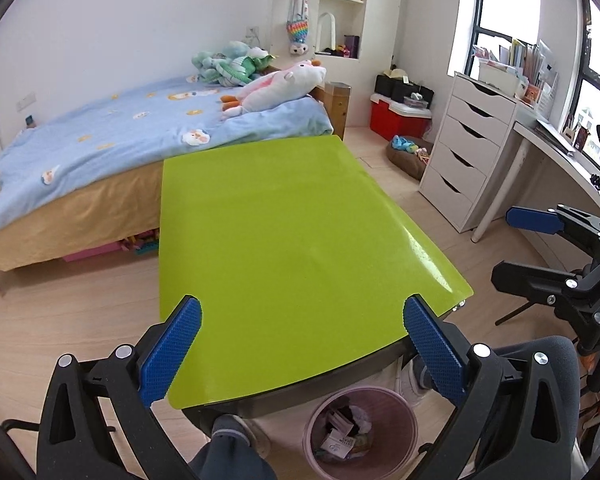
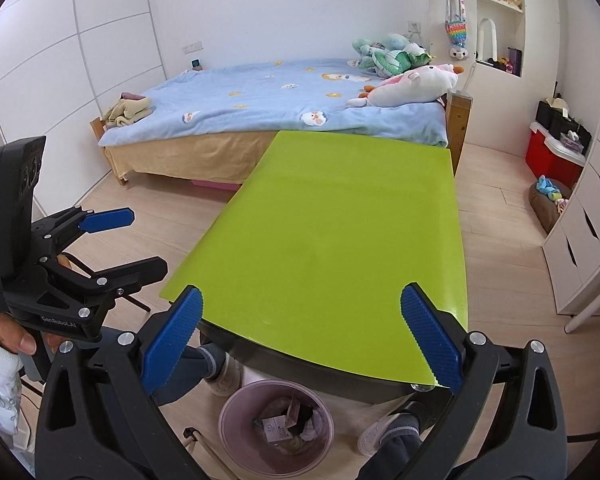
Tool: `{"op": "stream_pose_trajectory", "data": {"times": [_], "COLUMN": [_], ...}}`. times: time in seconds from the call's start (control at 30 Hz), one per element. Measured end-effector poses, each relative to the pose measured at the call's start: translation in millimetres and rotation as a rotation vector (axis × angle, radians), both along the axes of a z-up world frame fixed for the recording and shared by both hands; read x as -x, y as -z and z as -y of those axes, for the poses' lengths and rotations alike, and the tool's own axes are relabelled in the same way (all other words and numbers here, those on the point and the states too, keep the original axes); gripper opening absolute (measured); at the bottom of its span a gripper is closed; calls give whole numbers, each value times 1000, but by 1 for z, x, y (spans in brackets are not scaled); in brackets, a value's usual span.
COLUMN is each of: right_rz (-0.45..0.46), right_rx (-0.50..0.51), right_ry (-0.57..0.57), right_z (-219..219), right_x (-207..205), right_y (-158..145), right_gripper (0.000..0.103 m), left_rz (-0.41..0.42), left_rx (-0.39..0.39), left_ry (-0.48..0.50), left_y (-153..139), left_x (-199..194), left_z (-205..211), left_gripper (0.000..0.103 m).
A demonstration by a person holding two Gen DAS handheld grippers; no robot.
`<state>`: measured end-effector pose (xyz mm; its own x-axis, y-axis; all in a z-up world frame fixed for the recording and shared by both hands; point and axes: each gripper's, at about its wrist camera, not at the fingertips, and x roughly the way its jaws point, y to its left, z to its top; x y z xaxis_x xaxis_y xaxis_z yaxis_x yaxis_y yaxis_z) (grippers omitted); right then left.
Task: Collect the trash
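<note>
right gripper (image 2: 300,336) fingers apart (empty) | over green table (image 2: 340,240) | pink bin (image 2: 236,432) below

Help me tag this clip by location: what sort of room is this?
Most likely a child's bedroom: a bed with a blue cartoon blanket, plush toys piled at its head, and a white drawer unit beside a desk under the window. A green table stands over a pink trash bin.

Bedroom, white walls, pale wood-plank floor (image 1: 80,312). Landmark: lime-green rectangular tabletop (image 1: 292,248), glossy. Beyond its far edge, a wooden-framed bed (image 2: 276,120) with light-blue patterned quilt; plush toys at the bed's head end. Right of the tabletop, a white five-drawer chest (image 1: 464,164) beside a white curved desk (image 1: 560,160) under a dark-framed window (image 1: 500,4), with bright daylight. Red-and-white storage box (image 1: 398,118) beyond the chest.
</note>
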<state>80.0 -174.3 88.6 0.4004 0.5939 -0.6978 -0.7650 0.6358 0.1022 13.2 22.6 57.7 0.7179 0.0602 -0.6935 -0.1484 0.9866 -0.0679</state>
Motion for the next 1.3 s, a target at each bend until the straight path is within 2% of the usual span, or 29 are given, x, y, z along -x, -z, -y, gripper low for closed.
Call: {"op": "stream_pose_trajectory", "data": {"times": [0.27,0.6,1.3], "right_rz": [-2,-5,2], "right_rx": [-2,-2,-1], "right_ry": [-1,3,-2], "right_z": [-1,-2,-3], "right_x": [1,2,2], "right_y": [1,-1,-2], "right_gripper": [98,98,98], "left_rz": [9,-20,-23], "left_rx": [-9,-8,-12], "left_ry": [-18,-46,-47], "left_y": [-2,1,1], "left_x": [-2,-4,-3], "left_z": [1,-1,-2], "left_gripper": [97,97,97]}}
